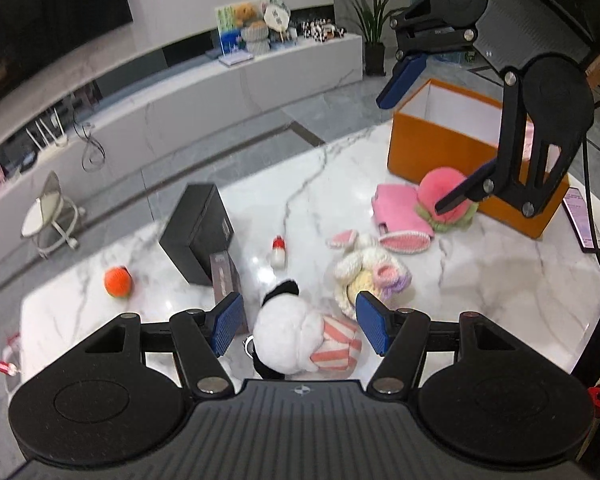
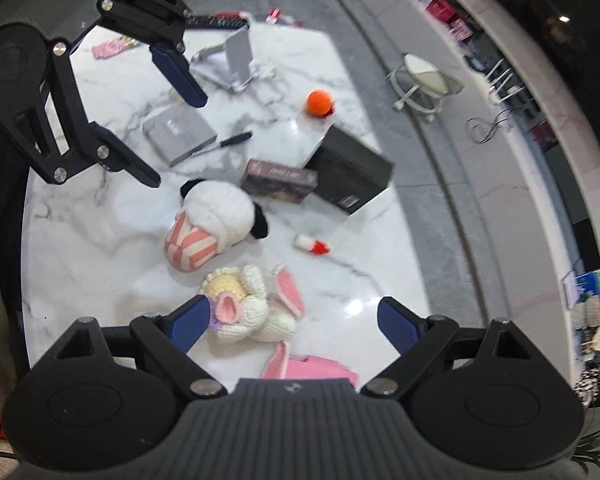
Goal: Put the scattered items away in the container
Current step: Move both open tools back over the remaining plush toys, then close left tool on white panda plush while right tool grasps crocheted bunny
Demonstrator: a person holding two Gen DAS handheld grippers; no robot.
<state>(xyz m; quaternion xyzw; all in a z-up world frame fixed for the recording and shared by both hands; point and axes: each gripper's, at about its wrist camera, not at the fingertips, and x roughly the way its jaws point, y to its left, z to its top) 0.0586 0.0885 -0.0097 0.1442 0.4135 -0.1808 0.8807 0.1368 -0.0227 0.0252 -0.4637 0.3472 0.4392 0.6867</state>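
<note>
My left gripper (image 1: pixel 300 324) is open above a white plush panda (image 1: pixel 288 332) in pink striped trousers, which lies on the marble table (image 1: pixel 500 280); the pads do not touch it. My right gripper (image 2: pixel 294 324) is open over a cream crochet bunny (image 2: pixel 256 312) with pink ears. An open orange box (image 1: pixel 452 152) stands at the far right. A pink peach plush (image 1: pixel 440 188) and a pink knitted piece (image 1: pixel 400 216) lie in front of it. An orange crochet fruit (image 1: pixel 118 280) and a small red-and-white bottle (image 1: pixel 278 252) lie apart on the table.
A black box (image 1: pixel 198 232) and a small dark carton (image 1: pixel 224 276) stand left of the panda. A grey book (image 2: pixel 178 132), a pen (image 2: pixel 228 142) and a metal stand (image 2: pixel 236 60) lie further along. A low white cabinet (image 1: pixel 260 80) runs beyond the table.
</note>
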